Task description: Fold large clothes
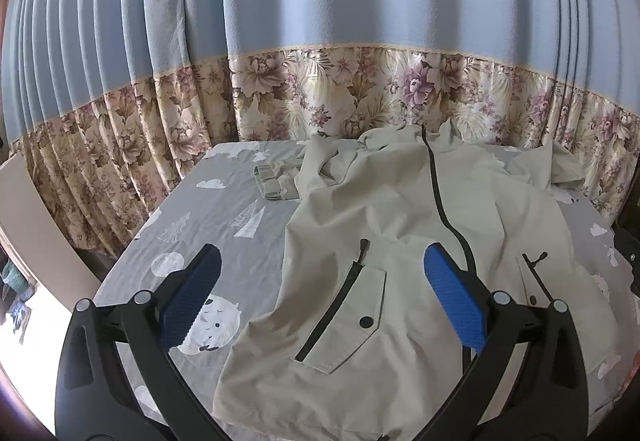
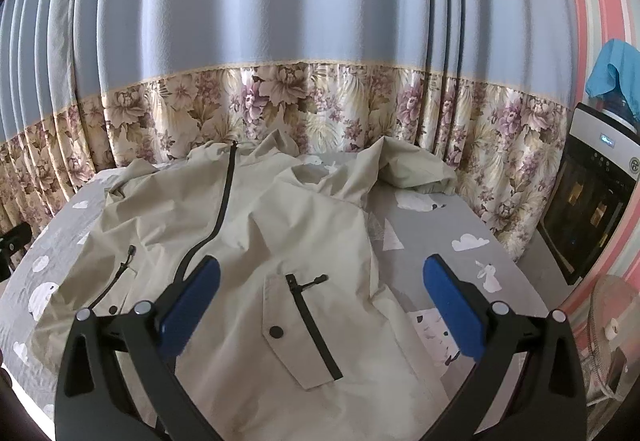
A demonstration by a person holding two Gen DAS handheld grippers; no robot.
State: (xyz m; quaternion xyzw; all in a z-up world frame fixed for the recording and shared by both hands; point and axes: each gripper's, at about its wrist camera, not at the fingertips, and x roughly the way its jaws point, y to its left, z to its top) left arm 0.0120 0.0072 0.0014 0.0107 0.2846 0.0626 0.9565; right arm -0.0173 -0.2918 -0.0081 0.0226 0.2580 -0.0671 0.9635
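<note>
Two grippers hang above a bed (image 1: 224,201), each with its blue-padded fingers spread wide and nothing between them. The left gripper (image 1: 322,277) is released, one pad over the grey printed sheet (image 1: 192,225) and the other over the front of the jacket (image 1: 360,201). The right gripper (image 2: 322,277) is likewise released, its left pad over the jacket (image 2: 280,225) and its right pad over bare sheet (image 2: 452,217); neither gripper touches the cloth.

The jacket is a pale beige zip-up, lying front-up and unfolded across the bed, its collar end toward the curtain. A black zipper (image 1: 438,193) runs down the middle, closed as far as can be seen. Each front panel carries a flapped pocket with a slanted black zip and a dark snap: the pocket (image 1: 344,317) in the left wrist view sits between the fingers, and the pocket (image 2: 304,325) in the right wrist view does the same. One sleeve (image 1: 276,177) lies bunched on the sheet, cuff pointing away from the body; the other sleeve (image 2: 404,169) is crumpled against the curtain hem.

Behind the bed hangs a blue curtain (image 2: 280,1) with a floral band along its lower part. In the right wrist view a dark glass-fronted appliance (image 2: 592,197) stands beside the bed, with a blue cloth (image 2: 616,69) above it and a fan (image 2: 612,325) near the frame's edge.
</note>
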